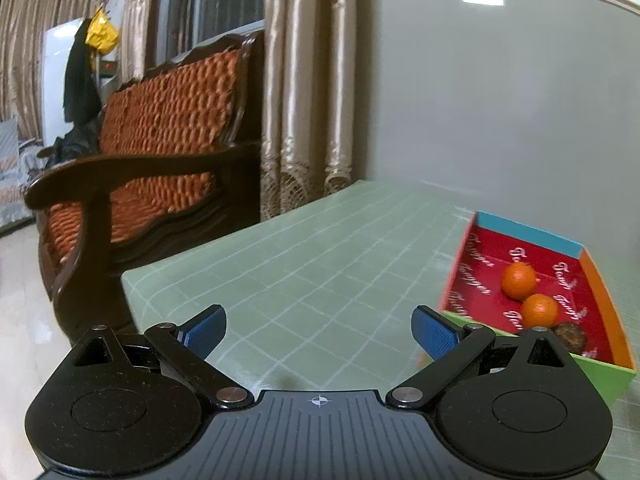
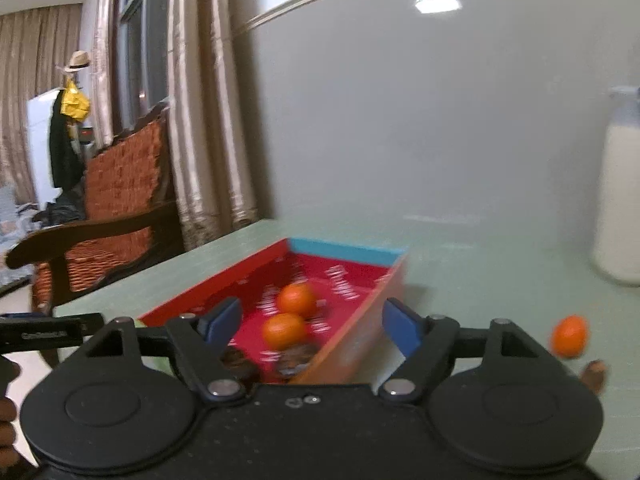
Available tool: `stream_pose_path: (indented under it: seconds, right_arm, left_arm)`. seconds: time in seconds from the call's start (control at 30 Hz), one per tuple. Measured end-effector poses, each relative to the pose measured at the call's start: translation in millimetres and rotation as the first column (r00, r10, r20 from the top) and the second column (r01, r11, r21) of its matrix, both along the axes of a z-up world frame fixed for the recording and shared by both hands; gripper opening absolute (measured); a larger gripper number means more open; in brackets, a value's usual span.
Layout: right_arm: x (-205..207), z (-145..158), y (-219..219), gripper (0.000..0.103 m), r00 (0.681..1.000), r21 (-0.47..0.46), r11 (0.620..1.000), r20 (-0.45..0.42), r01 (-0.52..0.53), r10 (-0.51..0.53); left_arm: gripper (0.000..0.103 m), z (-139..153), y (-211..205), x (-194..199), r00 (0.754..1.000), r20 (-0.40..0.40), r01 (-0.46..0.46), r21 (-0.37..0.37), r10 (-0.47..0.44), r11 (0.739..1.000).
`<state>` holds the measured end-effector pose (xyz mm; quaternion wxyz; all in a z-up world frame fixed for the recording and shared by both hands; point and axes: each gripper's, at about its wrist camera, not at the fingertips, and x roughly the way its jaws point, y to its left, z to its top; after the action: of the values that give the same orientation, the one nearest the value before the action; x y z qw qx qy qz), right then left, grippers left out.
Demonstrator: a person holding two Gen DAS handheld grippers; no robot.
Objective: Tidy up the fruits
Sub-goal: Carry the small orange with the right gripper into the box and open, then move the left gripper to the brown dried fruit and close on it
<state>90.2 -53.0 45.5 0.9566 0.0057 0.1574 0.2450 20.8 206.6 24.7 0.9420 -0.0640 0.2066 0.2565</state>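
In the left wrist view, the left hand-held gripper [image 1: 318, 330] is hanging over the green checked surface [image 1: 304, 256]. Its two blue fingers [image 1: 206, 330] are standing far apart, with nothing between them, so it is open. A colourful box [image 1: 600, 292] is sitting on the surface to the right. It is red inside, with a blue far wall, an orange right wall and a green near wall. Two oranges [image 1: 519, 281] are lying inside the box, one just behind the other. A dark brown round fruit [image 1: 570, 336] is lying in the box too, close to the near wall and partly hidden by the gripper. A wooden sofa [image 1: 160, 152] with orange cushions is standing to the left of the surface, and shiny curtains [image 1: 308, 80] are hanging behind it.

In the right wrist view, the picture is blurry. The right hand-held gripper [image 2: 312, 326] is open too, and its fingers [image 2: 402, 330] are not pressing on anything. The near end of the box [image 2: 348, 250] is showing between them. The two oranges [image 2: 297, 299] are lying inside the box, and dark fruits [image 2: 294, 358] are lying close to the near wall. Another orange [image 2: 569, 336] is lying on the surface [image 2: 500, 280] outside the box, to the right. A small brown fruit [image 2: 594, 372] is lying just beside it. A white bottle [image 2: 620, 192] is standing far to the right, by the wall. Part of the other gripper is showing at the left edge.
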Motion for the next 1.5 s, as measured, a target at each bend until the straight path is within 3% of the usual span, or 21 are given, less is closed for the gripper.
stream_pose_path:
  seconds: [0.17,0.33,0.47,0.7,0.9,1.0,1.2,1.5]
  right_arm:
    - [1,-2,-36,0.095,0.987,-0.008,0.987,0.03,0.159,-0.158]
    - [8,-12,-72,0.1,0.952,-0.02,0.952,-0.012,0.304,-0.304]
    - [9,-17,-101,0.103,0.906,-0.039,0.906,-0.03,0.421,-0.422]
    - [4,-26,-150,0.103,0.812,-0.045,0.814,-0.065,0.579,-0.58]
    - [-7,-28,-187,0.103,0.719,-0.029,0.722,-0.071,0.692,-0.692]
    - [-16,-26,-202,0.103,0.688,-0.008,0.689,-0.057,0.724,-0.724]
    - [-30,-27,-228,0.103,0.656,0.005,0.657,-0.05,0.754,-0.753]
    - [-51,-26,-262,0.103,0.572,0.04,0.571,-0.046,0.82,-0.819]
  left_arm:
    - [0.098,3,-25,6,0.998,0.016,0.068,0.009,-0.069,0.998]
    - [0.098,6,-61,18,0.988,0.017,0.155,0.032,-0.155,0.987]
    - [0.098,11,-97,28,0.972,0.016,0.235,0.066,-0.236,0.97]
    - [0.098,13,-164,54,0.922,-0.015,0.386,0.096,-0.387,0.917]
    - [0.098,11,-227,80,0.865,-0.057,0.502,0.125,-0.499,0.856]
    - [0.098,10,-257,91,0.84,-0.083,0.543,0.157,-0.537,0.825]
    - [0.098,9,-308,113,0.787,-0.119,0.617,0.145,-0.605,0.774]
    - [0.098,-3,-353,124,0.743,-0.15,0.67,0.161,-0.653,0.725]
